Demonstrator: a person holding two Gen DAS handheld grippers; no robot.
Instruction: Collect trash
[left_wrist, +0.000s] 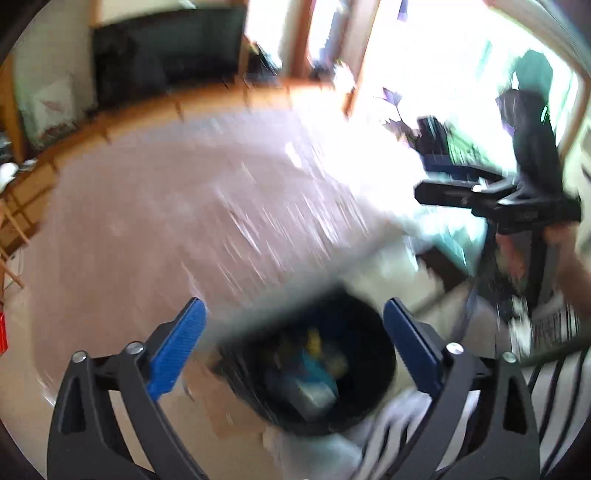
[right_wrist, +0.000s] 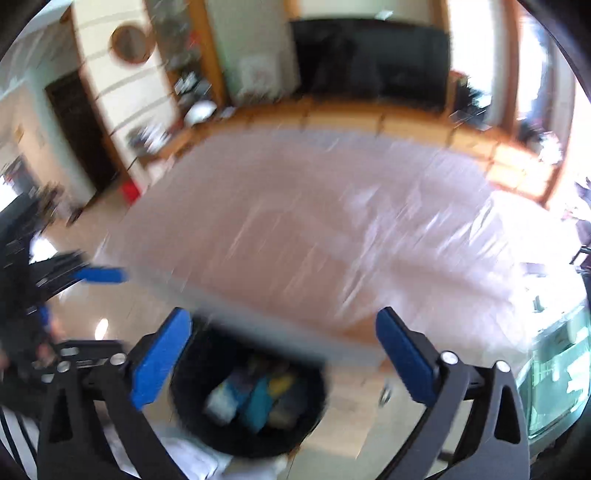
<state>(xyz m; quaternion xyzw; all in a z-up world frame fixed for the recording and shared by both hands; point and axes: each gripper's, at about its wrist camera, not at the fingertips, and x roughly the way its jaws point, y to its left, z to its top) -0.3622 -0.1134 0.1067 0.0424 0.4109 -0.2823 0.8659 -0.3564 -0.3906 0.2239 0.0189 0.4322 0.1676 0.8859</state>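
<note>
A black round trash bin (left_wrist: 255, 373) stands on the floor below both grippers, its rim blurred. Inside lies trash (left_wrist: 314, 365): blue, yellow and white packets. My left gripper (left_wrist: 293, 314) hangs above the bin, its blue pads wide apart with nothing between them. In the right wrist view the same bin (right_wrist: 188, 398) and its trash (right_wrist: 255, 398) sit under my right gripper (right_wrist: 282, 317), which is also open and holds nothing. The right gripper's black frame (left_wrist: 517, 210) shows at the right of the left wrist view. One blue pad of the left gripper (right_wrist: 101, 275) shows at the left of the right wrist view.
Just beyond the bin is a large pinkish surface under clear plastic sheet (right_wrist: 314, 229), edged by a wooden frame (right_wrist: 369, 118). A dark screen (right_wrist: 369, 59) stands behind it. A glass tank (right_wrist: 554, 369) is at the right, a red item (right_wrist: 131, 192) on the floor at the left.
</note>
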